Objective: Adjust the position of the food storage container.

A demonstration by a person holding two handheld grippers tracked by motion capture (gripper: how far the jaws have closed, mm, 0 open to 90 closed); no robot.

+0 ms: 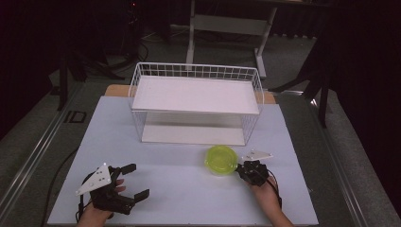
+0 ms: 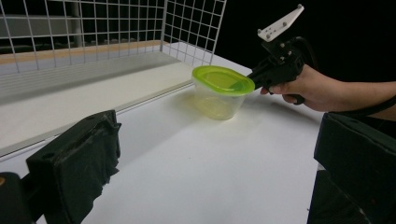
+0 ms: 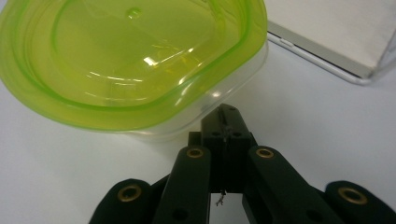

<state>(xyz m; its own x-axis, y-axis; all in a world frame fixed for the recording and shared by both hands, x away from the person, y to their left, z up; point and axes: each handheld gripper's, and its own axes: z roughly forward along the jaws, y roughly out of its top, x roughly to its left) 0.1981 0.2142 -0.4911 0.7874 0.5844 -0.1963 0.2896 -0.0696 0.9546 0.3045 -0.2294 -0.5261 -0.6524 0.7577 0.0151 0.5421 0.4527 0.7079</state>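
While the left gripper (image 1: pixel 134 180) sat lower left with jaws spread wide and empty, the right gripper (image 1: pixel 241 168) had its jaws closed together against the green-lidded container (image 1: pixel 221 159) at centre right of the white worktop (image 1: pixel 179 189)

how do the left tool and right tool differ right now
The left tool has its jaws spread wide apart with nothing between them; the right tool has its jaws pressed together. The left tool sits away from the container, over bare table; the right tool's tips are at the container's rim, under the green lid. Both are black, hand-held, and carry a grey three-cornered plate.
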